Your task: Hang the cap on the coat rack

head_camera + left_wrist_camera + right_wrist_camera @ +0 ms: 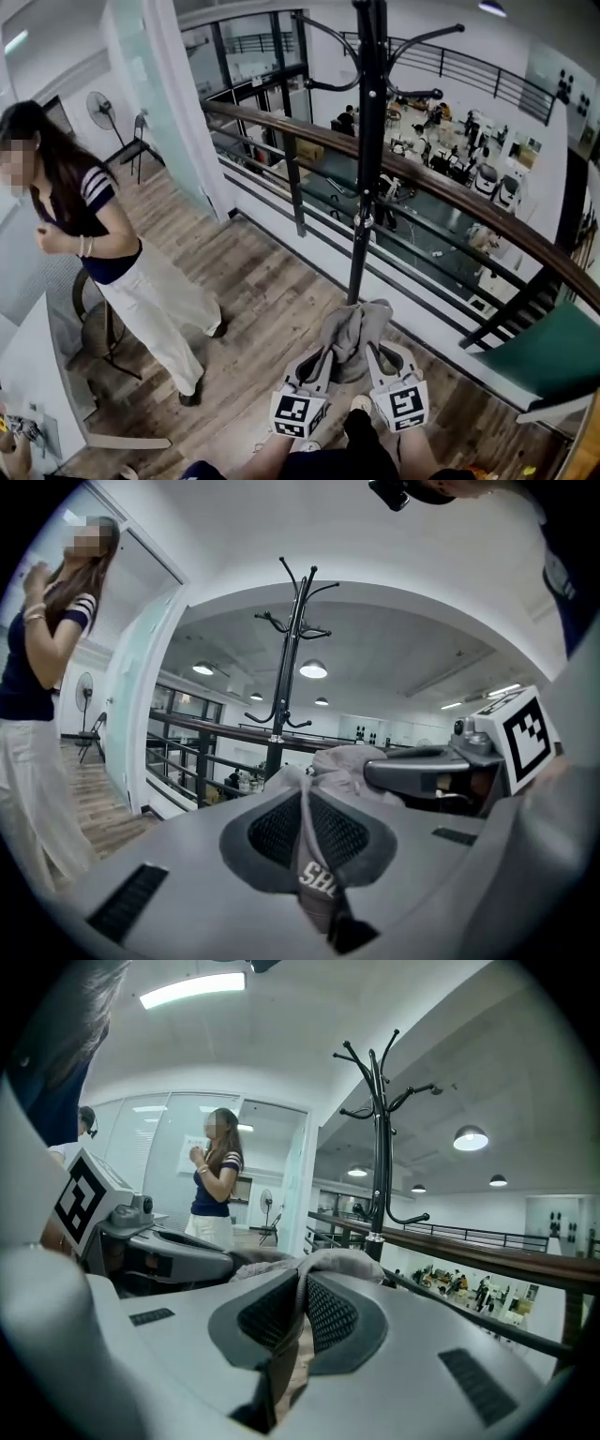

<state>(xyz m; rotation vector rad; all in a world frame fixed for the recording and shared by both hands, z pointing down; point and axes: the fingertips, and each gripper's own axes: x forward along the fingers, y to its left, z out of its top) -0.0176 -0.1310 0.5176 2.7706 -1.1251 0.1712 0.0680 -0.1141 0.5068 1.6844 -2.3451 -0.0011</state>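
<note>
A grey cap [352,336] hangs between both grippers, just in front of the black coat rack [367,122]. My left gripper [323,354] is shut on the cap's left edge; its strap with print shows pinched between the pads in the left gripper view [314,855]. My right gripper [375,354] is shut on the cap's right edge, and grey cloth [328,1265] bulges over its jaws. The rack [289,658] stands ahead, hooks high up; in the right gripper view the rack [380,1129] is slightly right of centre.
A wooden handrail with black posts [441,187] runs behind the rack, with a drop to a lower floor beyond. A person in a dark top and white trousers [141,281] stands at the left near a stool [98,328]. A green-topped surface [553,356] sits at the right.
</note>
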